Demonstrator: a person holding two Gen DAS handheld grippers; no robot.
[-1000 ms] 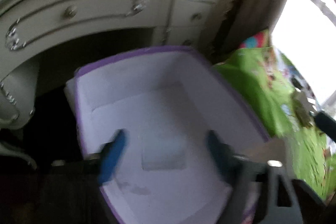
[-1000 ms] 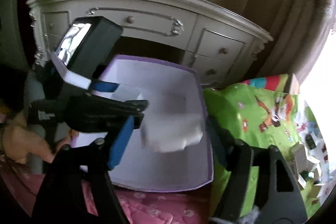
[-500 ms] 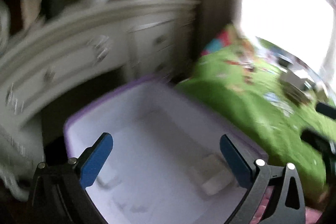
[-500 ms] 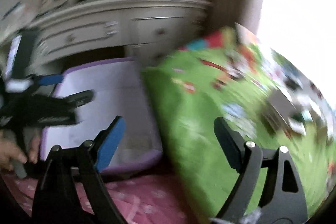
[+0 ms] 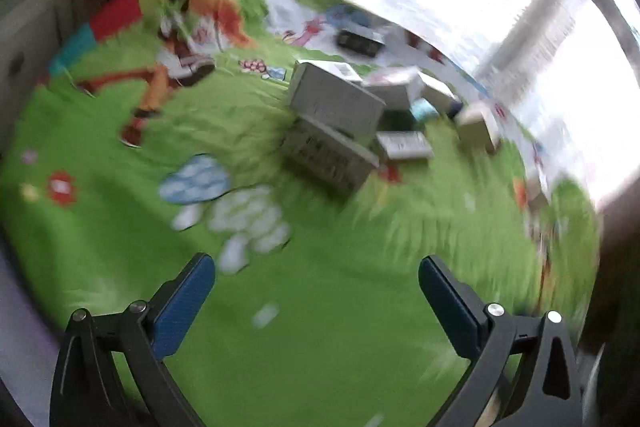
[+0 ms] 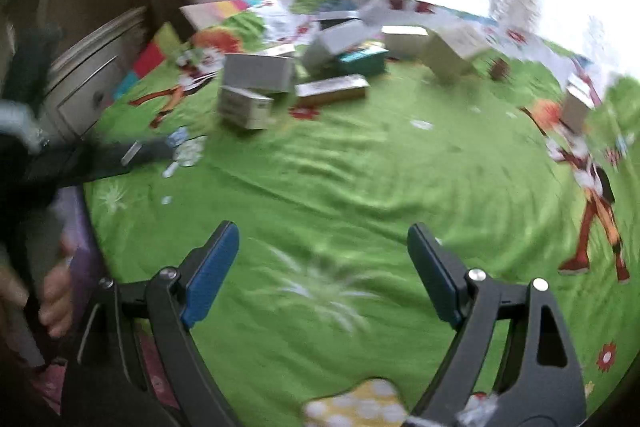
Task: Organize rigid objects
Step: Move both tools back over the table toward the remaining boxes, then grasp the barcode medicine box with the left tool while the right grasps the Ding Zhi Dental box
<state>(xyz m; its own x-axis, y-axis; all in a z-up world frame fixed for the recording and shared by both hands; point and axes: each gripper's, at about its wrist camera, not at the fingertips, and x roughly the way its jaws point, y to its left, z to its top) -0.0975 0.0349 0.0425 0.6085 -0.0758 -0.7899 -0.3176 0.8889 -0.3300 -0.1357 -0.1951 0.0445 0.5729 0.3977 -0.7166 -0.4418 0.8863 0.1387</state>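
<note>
Both tongs wide apart and empty, left gripper (image 5: 316,277) and right gripper (image 6: 322,247), over the green blanket (image 6: 360,179). I'd line up squarely on the nearest grey box (image 5: 328,157) in the pile before closing.

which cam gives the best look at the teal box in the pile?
Right wrist. There the teal box shows a long side and its top, lying among the grey boxes on the green bedspread. The left wrist view shows only a small blurred teal patch behind the grey boxes, mostly hidden.
</note>
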